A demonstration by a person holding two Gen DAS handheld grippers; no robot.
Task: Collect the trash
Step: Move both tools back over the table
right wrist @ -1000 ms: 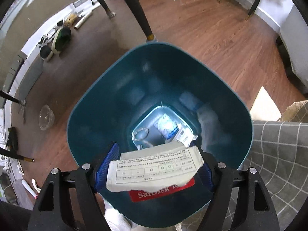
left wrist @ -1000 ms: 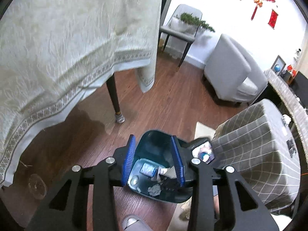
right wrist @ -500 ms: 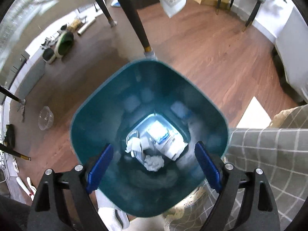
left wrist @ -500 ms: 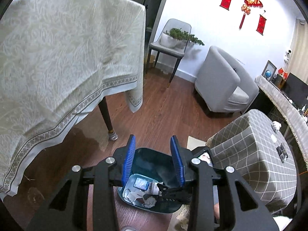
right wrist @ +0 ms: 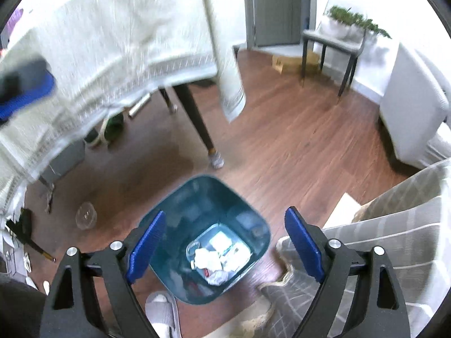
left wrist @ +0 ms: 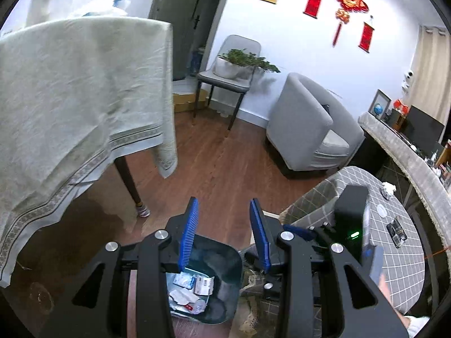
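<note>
Item: right hand-held gripper (right wrist: 225, 243), jaws spread wide and empty; a second ago it held a printed paper packet over the bin (right wrist: 207, 239). Packet now among the trash (right wrist: 218, 259) at the bin's bottom, six o'clock. Left hand-held gripper (left wrist: 222, 233) parted, empty. One deposit done.

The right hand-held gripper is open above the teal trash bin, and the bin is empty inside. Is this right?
Not quite. The right hand-held gripper is open above the teal trash bin, but the bin is not empty: the right wrist view shows crumpled paper and small packages lying at its bottom.
</note>
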